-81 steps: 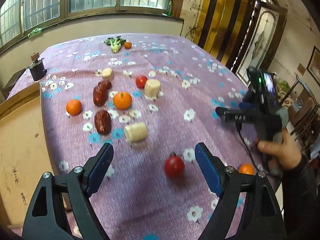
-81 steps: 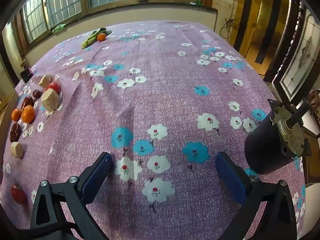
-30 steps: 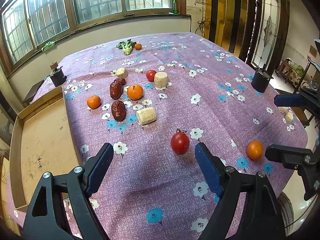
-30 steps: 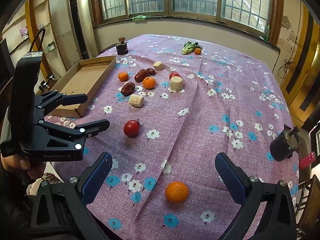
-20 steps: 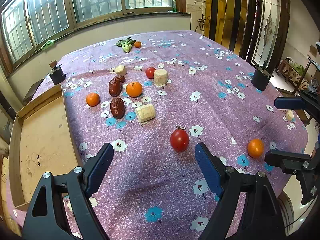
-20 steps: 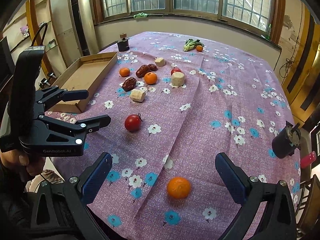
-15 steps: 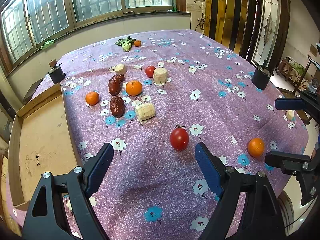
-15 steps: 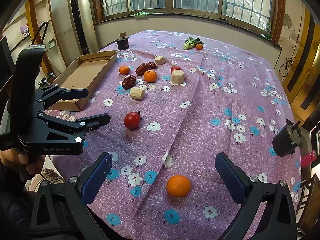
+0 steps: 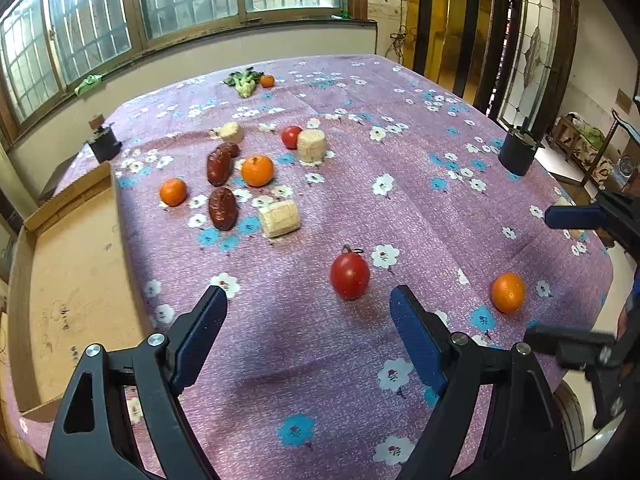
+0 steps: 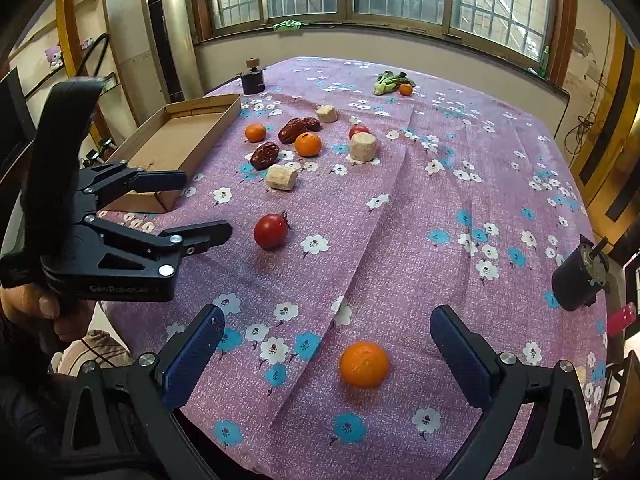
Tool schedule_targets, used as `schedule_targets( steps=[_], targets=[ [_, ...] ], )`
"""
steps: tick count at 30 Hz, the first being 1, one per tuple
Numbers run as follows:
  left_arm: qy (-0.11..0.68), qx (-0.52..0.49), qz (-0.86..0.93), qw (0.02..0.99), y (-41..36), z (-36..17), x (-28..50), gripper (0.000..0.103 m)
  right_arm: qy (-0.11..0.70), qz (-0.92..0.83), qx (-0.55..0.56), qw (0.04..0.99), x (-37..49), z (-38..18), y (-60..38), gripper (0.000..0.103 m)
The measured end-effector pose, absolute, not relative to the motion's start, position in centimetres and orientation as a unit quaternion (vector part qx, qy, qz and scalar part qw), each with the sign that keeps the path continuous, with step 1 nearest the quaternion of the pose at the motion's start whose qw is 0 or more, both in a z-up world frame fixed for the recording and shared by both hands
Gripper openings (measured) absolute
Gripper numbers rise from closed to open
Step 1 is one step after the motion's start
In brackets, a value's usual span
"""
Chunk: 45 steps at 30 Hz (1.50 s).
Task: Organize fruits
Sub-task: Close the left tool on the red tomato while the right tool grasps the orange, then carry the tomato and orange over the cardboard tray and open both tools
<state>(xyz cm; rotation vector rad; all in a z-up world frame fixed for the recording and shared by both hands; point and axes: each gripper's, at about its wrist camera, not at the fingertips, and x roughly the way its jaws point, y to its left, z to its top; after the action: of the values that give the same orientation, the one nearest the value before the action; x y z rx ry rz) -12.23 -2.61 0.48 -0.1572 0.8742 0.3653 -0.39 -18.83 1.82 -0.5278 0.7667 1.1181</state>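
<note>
Cardboard is lying at the far left: a shallow open tray (image 9: 60, 264) is sitting empty on the desk's (image 10: 440, 208) flowered purple cloth, probably where the fruit is meant to end up. Just beside its right wall the main cluster is resting: a small orange (image 9: 173, 191), two dark dates (image 9: 222, 208), a bigger orange (image 9: 257, 170) and pale cut cylinders (image 9: 279, 219). None of it is touching the tray.

Moving right, the left gripper (image 9: 308, 336) is hovering with its fingers spread wide and empty, aimed at the red tomato (image 9: 349, 275), which is sitting a little ahead of the tips and off toward the right finger. If those fingers are closing from this line, I judge the right one could be nudging the round fruit first and sending it rolling.

Further right, the right gripper (image 10: 326, 354) is hanging equally wide and empty around the lone orange (image 10: 364, 364), near the desk's front edge. A clumsy push there risks rolling it over the edge. The cloth's raised fold (image 10: 372, 240) could also be deflecting anything that rolls.
</note>
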Motion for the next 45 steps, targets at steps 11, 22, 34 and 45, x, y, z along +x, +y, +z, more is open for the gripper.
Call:
schedule_targets(
  steps=[11,22,34,45],
  targets=[
    [0.453,-0.075,0.15,0.876,-2.0,-2.4,-7.8,0.084,0.416,0.483,-0.238,0.733,2.6,-3.3,-19.0,0.063],
    [0.462,-0.079,0.13,0.874,-2.1,-3.3,-7.2,0.027,0.414,0.477,-0.234,0.739,3.5,-4.0,-19.7,0.034],
    [0.419,-0.126,0.156,0.886,1.6,-0.3,-12.4,0.027,0.381,0.562,-0.199,0.707,0.7,0.3,-15.1,0.033],
    [0.386,-0.158,0.23,0.879,7.3,1.3,-18.1,0.027,0.358,0.654,-0.207,0.634,-5.0,1.7,-7.0,0.033]
  ],
)
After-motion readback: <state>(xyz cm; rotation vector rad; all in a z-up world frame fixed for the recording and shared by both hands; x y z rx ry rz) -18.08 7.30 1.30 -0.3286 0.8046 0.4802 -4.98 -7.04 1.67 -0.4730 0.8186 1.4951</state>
